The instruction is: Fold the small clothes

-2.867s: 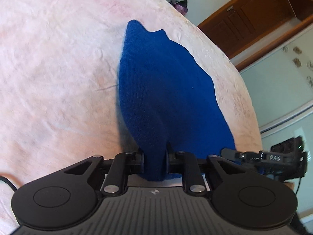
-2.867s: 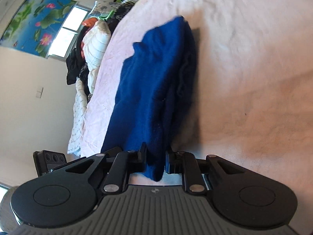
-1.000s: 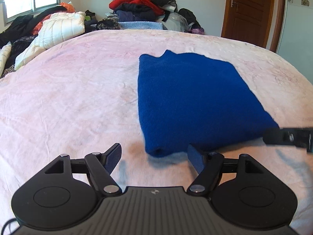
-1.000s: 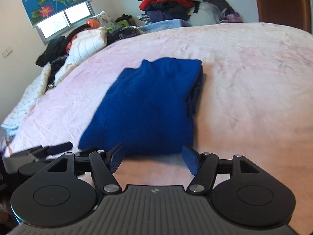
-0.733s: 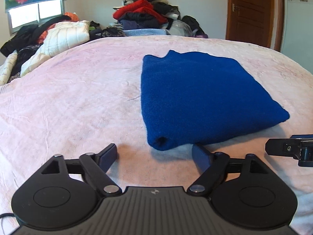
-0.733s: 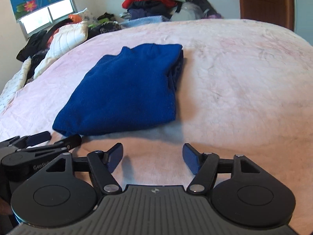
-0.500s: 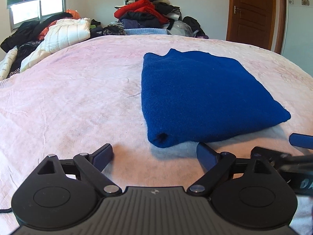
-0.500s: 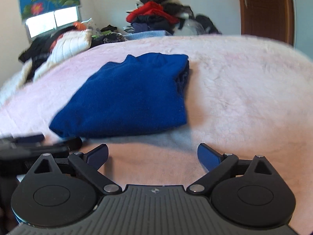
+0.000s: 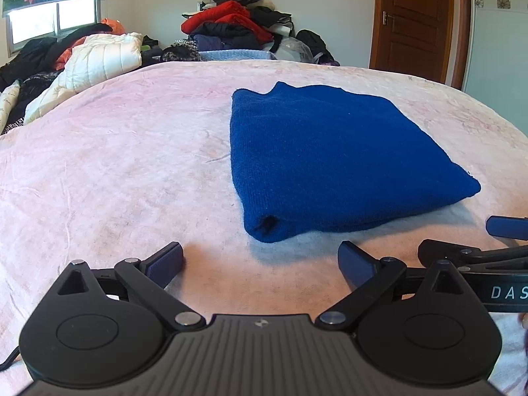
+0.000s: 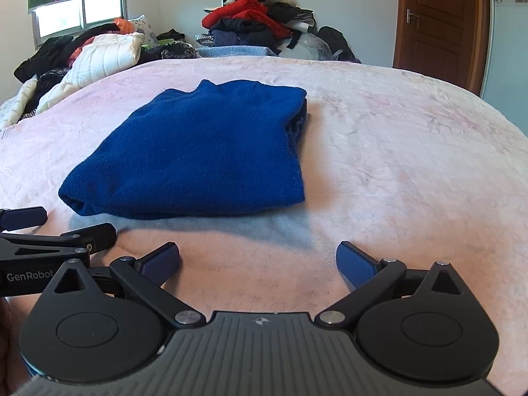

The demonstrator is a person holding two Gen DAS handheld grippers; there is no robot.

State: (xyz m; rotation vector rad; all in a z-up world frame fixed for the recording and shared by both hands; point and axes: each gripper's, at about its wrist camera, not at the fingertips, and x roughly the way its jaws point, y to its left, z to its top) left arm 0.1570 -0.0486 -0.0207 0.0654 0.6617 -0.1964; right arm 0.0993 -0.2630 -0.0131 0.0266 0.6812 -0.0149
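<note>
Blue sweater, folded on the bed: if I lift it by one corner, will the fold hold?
Probably not: the blue sweater looks soft and thick, so it would likely droop. Its loose layers along the right edge could slide apart. Pushed, it may bunch on the bedspread.

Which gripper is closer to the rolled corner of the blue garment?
Left. The left gripper sits open just before the rolled corner; the right gripper is open farther right, off the blue garment.
</note>
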